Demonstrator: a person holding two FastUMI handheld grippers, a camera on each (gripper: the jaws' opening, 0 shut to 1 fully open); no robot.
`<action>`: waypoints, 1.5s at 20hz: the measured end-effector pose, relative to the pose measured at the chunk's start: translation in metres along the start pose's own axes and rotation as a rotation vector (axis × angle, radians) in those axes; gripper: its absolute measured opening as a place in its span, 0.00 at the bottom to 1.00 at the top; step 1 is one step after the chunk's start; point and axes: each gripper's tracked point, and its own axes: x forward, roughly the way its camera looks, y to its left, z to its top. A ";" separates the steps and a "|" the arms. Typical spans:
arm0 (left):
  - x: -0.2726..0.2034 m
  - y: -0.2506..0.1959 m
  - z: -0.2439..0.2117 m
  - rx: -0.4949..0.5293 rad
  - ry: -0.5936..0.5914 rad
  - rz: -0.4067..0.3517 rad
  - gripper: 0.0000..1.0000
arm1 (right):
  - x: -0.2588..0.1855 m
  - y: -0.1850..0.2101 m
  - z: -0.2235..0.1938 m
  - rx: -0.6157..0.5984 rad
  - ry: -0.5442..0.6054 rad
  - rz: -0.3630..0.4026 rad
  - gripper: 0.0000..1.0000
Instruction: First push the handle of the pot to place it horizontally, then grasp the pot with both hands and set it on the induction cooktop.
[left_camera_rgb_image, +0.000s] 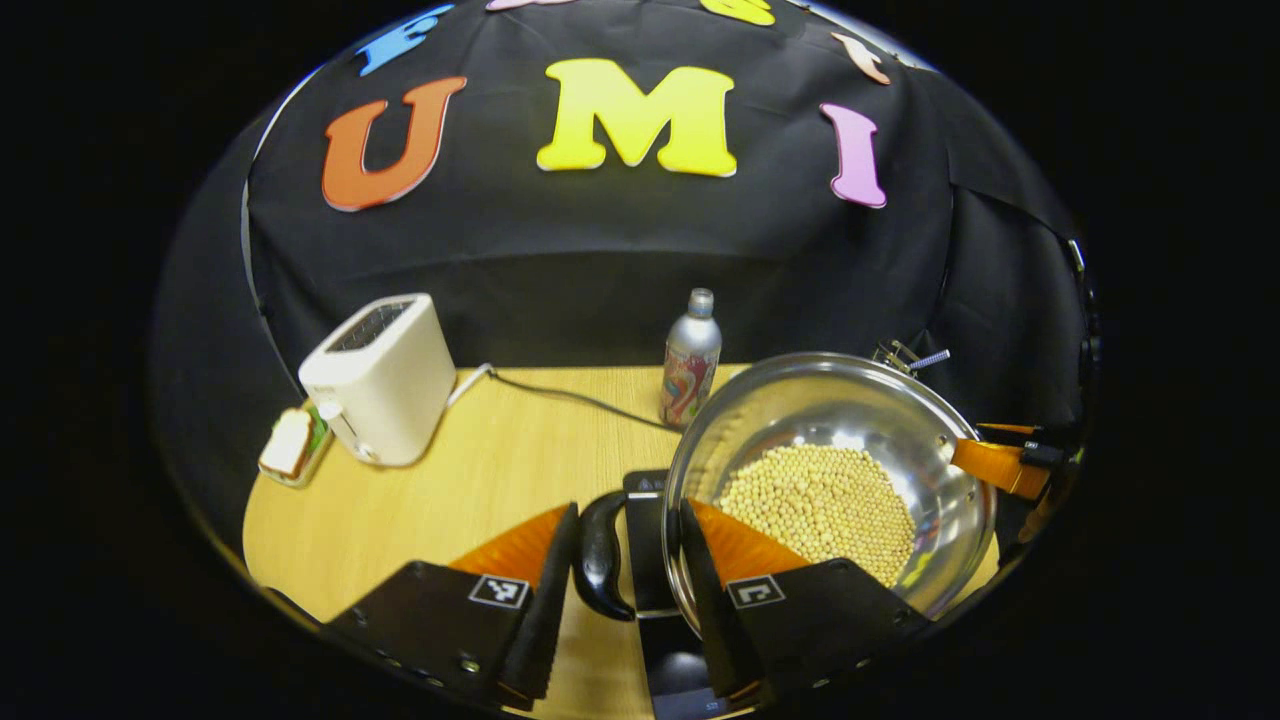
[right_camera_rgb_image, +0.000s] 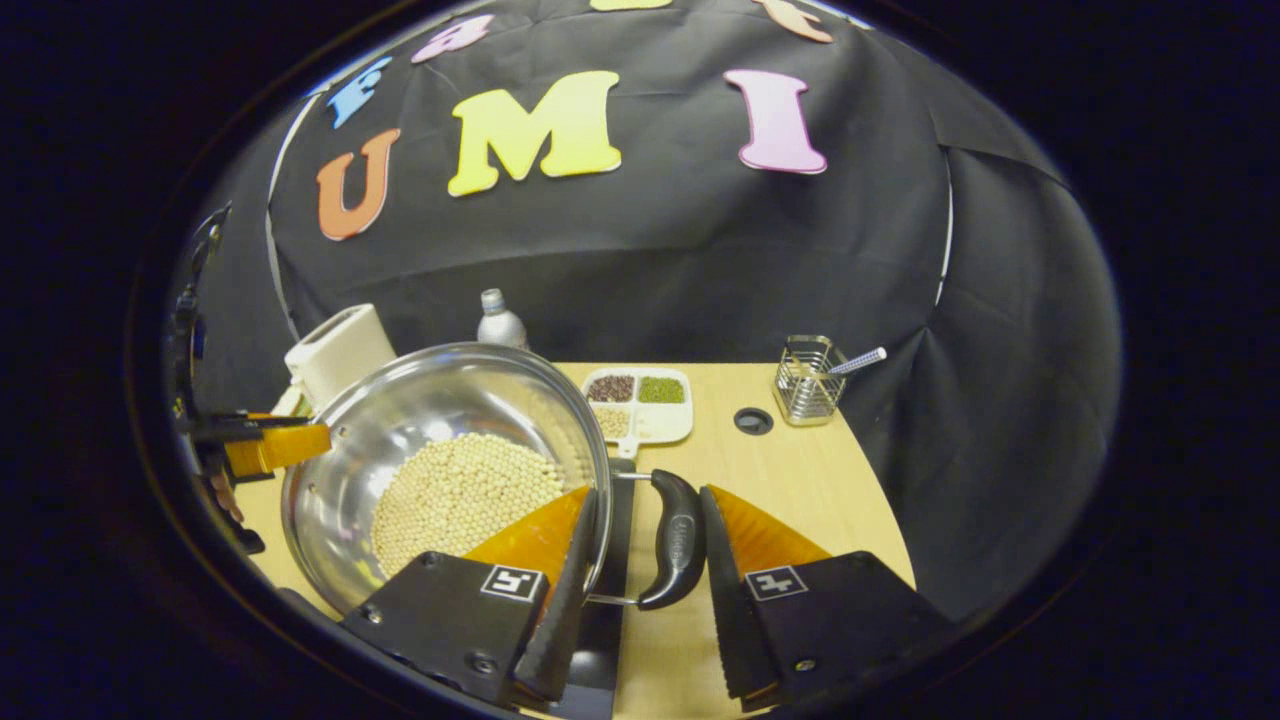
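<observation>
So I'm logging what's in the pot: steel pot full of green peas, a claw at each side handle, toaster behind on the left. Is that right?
Not quite. The pot holds pale yellow round beans, not green peas, as the left gripper view shows. The rest stands: the left claw and right claw each straddle a black side handle, and the toaster stands behind on the left.

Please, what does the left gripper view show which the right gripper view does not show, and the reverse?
Left gripper view: a slice of bread beside the toaster, the toaster's cable, and the pot's left handle between the open fingers.
Right gripper view: a divided tray of beans, a round hole in the table, and the pot's right handle between the open fingers.
Both: the steel pot holding pale beans, the toaster, the bottle and the wooden table.
</observation>
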 end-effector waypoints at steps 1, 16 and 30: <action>0.010 0.000 -0.007 0.001 0.010 -0.005 0.57 | 0.010 -0.002 -0.009 -0.007 0.015 -0.009 0.58; 0.025 0.010 -0.010 -0.002 -0.069 0.023 0.62 | 0.031 -0.002 -0.031 0.037 0.012 -0.003 0.63; -0.091 0.011 -0.011 -0.059 -0.324 0.049 0.96 | -0.072 -0.002 -0.029 0.026 -0.263 0.007 0.95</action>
